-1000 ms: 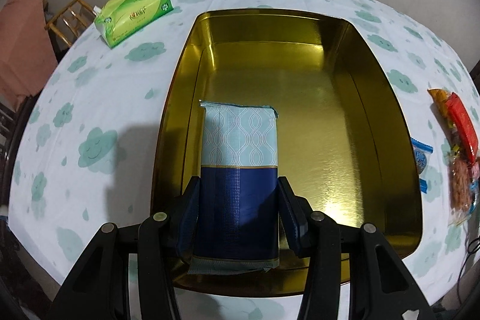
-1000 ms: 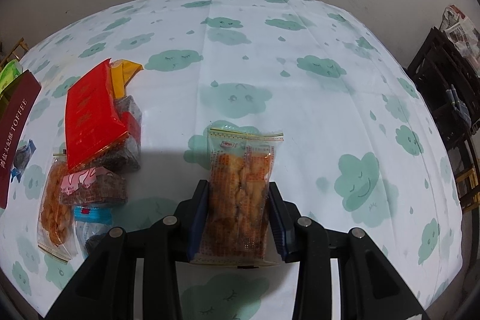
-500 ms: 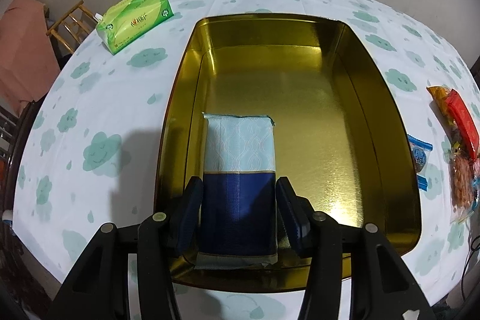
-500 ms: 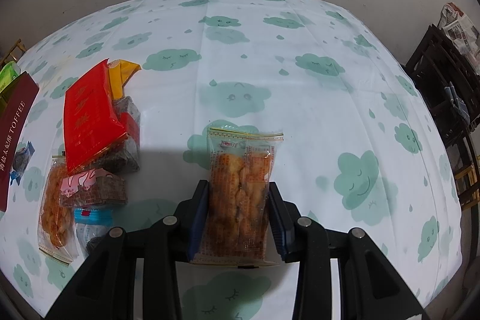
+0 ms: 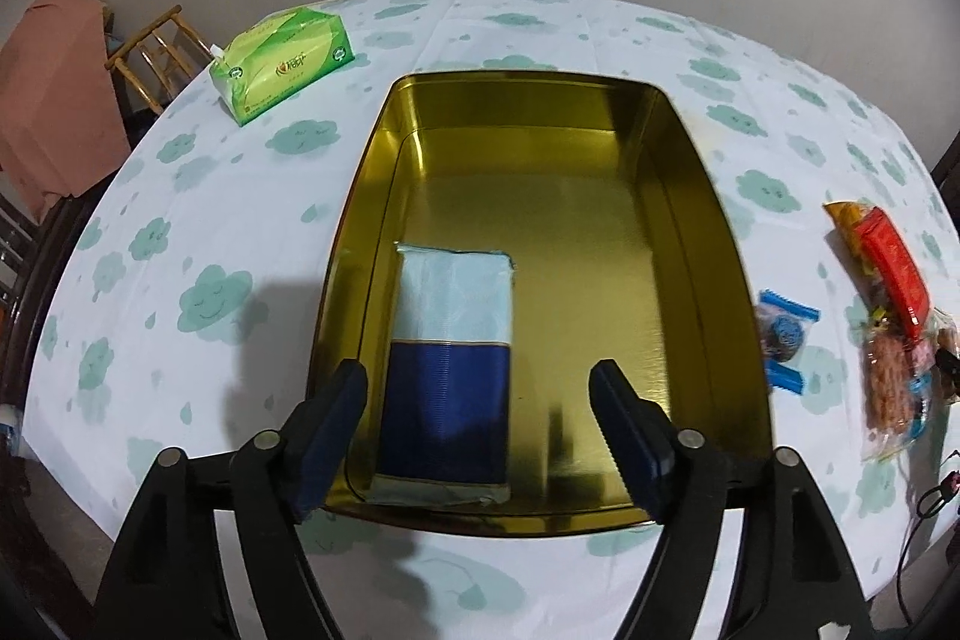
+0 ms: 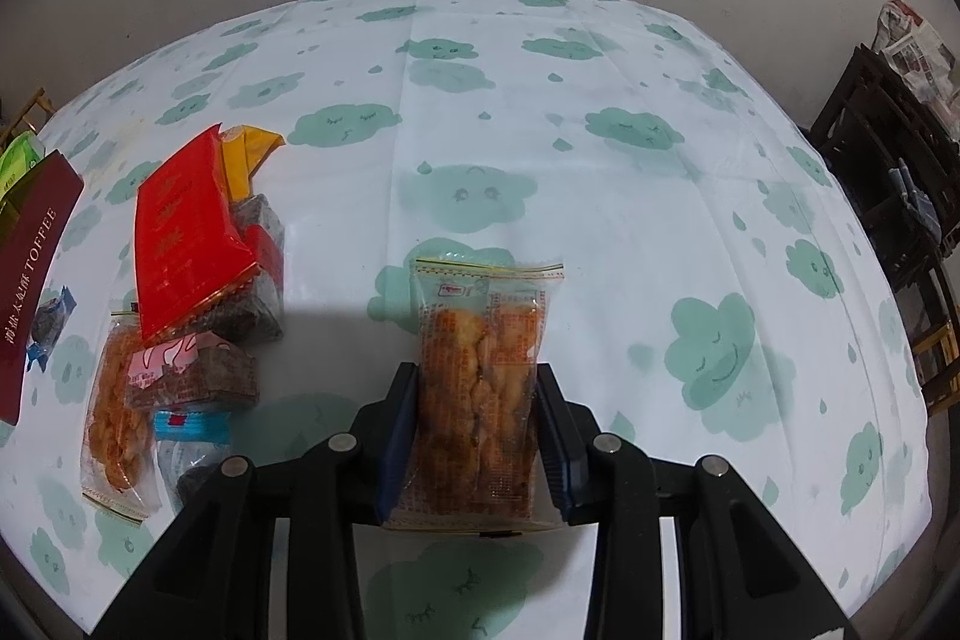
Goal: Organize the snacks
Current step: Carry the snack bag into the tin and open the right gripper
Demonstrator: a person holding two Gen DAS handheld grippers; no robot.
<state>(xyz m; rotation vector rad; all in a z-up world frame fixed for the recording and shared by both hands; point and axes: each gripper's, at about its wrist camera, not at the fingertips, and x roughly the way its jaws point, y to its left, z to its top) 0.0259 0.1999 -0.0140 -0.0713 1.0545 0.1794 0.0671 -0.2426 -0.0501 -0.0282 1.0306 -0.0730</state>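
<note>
Left wrist: one packet [image 5: 450, 370], one tin [image 5: 690, 196]

Both grippers look alike. The left gripper [image 5: 480, 391] has glossy black angular arms with round silver screws, rising from 6 o'clock. Its fingers [image 5: 333, 421] carry dark blue ribbed pads. The right gripper [image 6: 477, 427] has the same black arms, screws and blue fingers [image 6: 399, 430].

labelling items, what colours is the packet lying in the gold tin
Pale blue on its far half, dark blue on its near half; clearest in the left wrist view.
</note>
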